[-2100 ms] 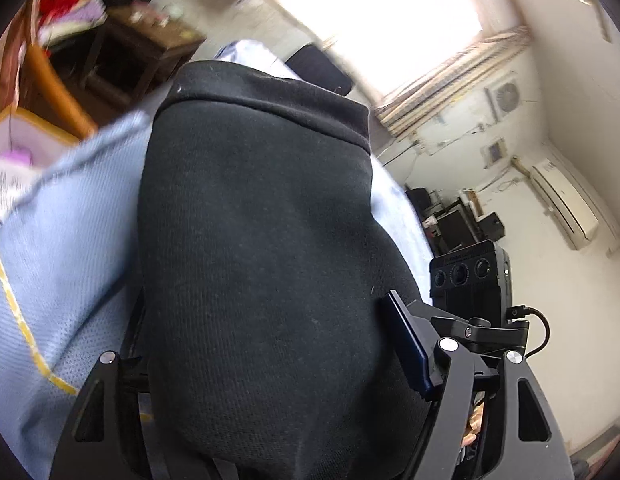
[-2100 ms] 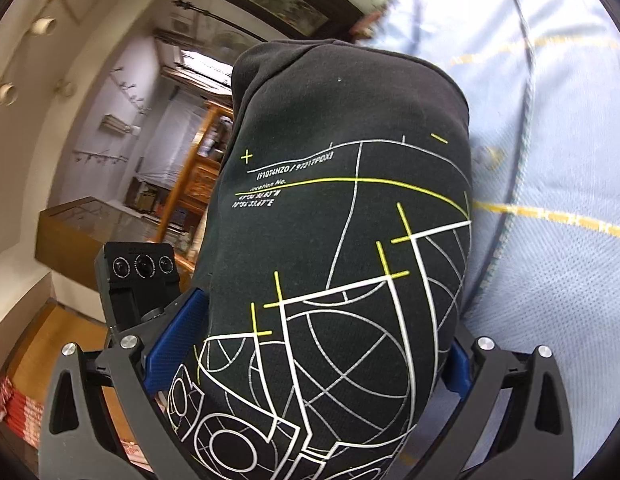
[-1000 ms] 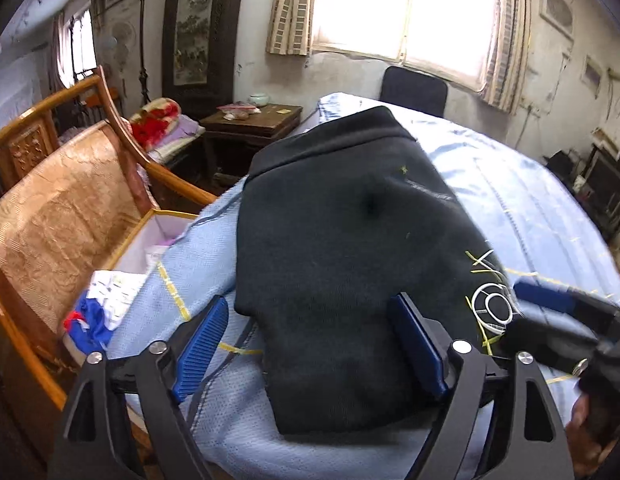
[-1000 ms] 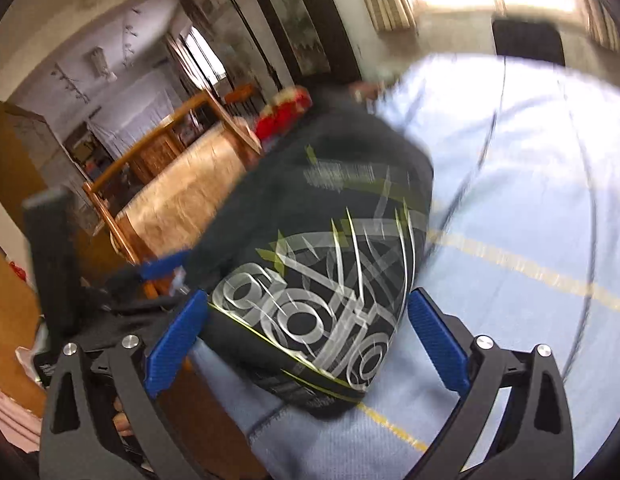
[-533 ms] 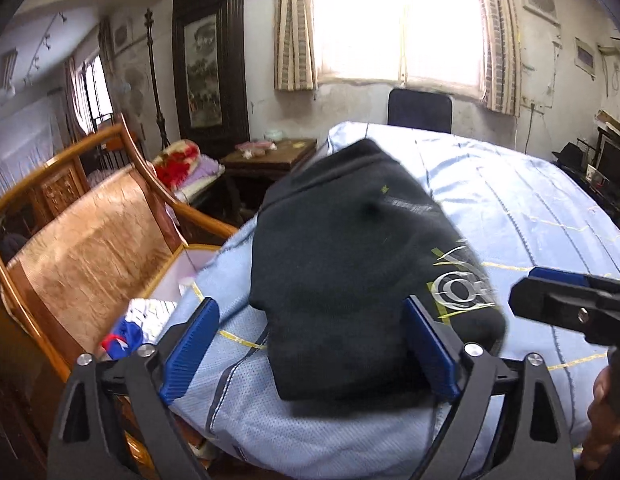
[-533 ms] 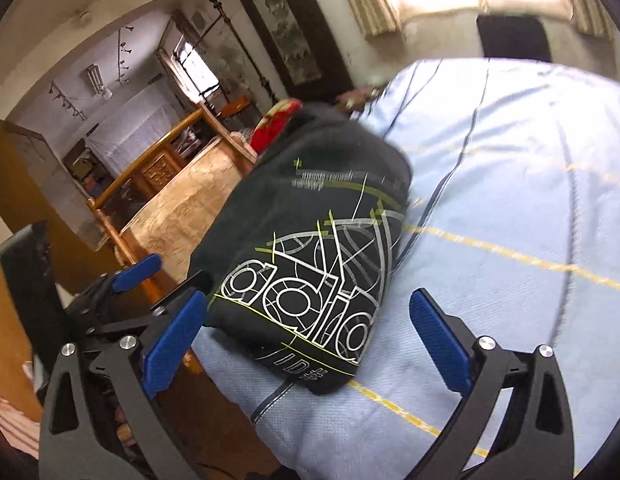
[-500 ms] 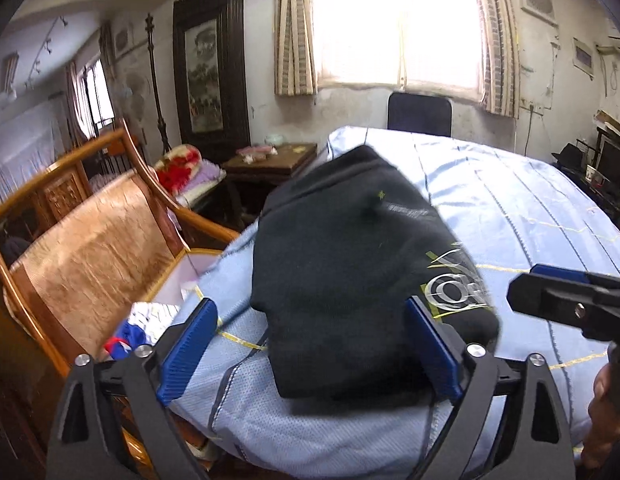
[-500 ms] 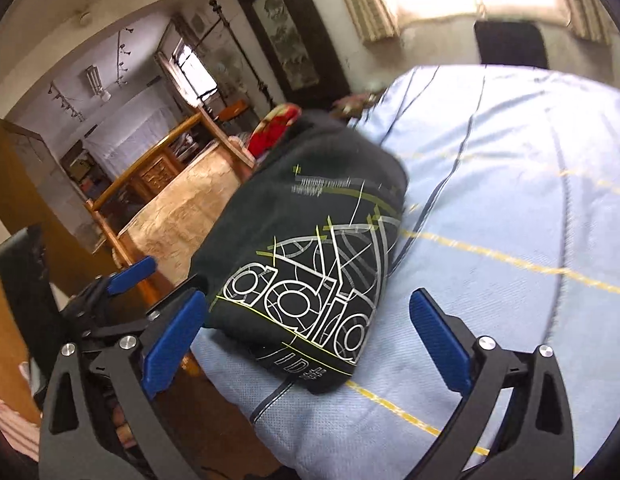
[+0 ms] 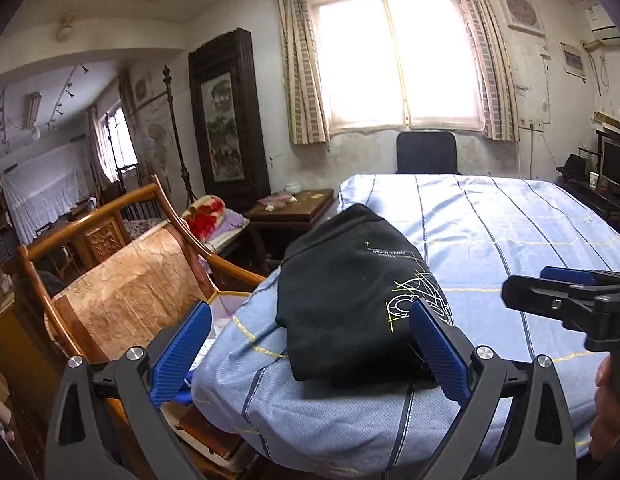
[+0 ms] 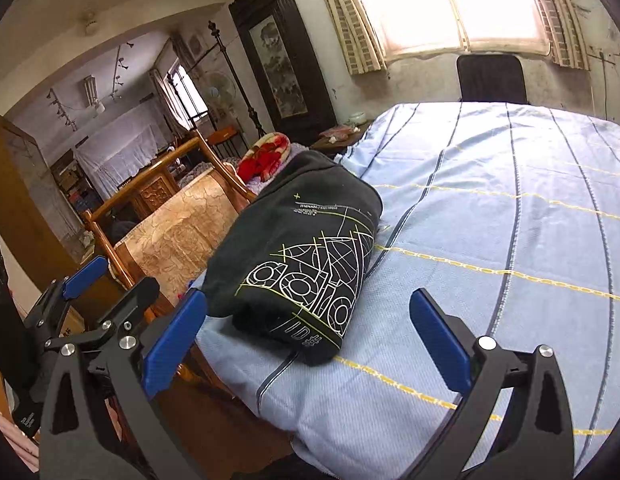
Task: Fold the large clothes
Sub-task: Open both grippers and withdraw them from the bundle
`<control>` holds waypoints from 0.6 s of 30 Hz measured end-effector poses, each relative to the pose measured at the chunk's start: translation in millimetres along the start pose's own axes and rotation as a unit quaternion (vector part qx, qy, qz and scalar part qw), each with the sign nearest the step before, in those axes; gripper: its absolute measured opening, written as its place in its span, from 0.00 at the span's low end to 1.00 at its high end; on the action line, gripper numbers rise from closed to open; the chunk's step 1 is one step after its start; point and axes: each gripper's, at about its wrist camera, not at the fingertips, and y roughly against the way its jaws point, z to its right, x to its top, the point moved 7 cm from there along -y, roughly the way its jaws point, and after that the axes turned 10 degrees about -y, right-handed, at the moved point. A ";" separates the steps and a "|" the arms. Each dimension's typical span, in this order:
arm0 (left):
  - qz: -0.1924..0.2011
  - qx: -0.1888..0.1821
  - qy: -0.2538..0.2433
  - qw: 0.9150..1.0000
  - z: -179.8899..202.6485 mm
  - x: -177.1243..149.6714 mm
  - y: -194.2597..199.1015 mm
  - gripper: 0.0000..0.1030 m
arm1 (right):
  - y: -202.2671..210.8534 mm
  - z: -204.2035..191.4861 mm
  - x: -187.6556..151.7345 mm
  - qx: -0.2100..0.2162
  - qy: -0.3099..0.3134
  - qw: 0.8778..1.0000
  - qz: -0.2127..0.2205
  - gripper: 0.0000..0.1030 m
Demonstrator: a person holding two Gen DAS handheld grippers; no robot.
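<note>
A black garment (image 9: 350,296) with a white and yellow line print lies folded into a thick bundle at the near left corner of the blue striped bed (image 9: 510,240). It also shows in the right wrist view (image 10: 305,256). My left gripper (image 9: 310,352) is open and empty, held back from the bundle's near edge. My right gripper (image 10: 307,332) is open and empty, held back from the bundle. The right gripper also shows at the right edge of the left wrist view (image 9: 566,292). The left gripper also shows at the left in the right wrist view (image 10: 85,304).
A wooden chair (image 9: 121,292) with a tan cushion stands left of the bed. A dark side table (image 9: 293,208) and a red floral blanket (image 9: 205,208) are behind it. A black chair (image 9: 426,156) stands under the window. An open box (image 9: 225,316) sits between chair and bed.
Both grippers have let go of the bundle, opened and pulled back and up from it. The bundle now lies on the bed corner, farther from both cameras.
</note>
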 end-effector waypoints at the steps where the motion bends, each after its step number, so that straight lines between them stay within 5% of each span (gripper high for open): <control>1: -0.001 0.002 0.001 1.000 0.3 0.0 2.5 0.96 | 4.4 -1.0 -0.6 0.000 0.004 1.000 0.004 0.96; 11: -0.029 -0.011 0.023 0.999 1.9 -9.0 -0.3 0.97 | 5.2 1.6 -20.6 -0.022 0.033 0.999 -0.012 0.96; 18: -0.015 -0.008 0.025 1.000 -0.6 -10.8 -0.8 0.96 | -17.8 3.1 -30.9 -0.048 0.035 0.997 -0.040 0.96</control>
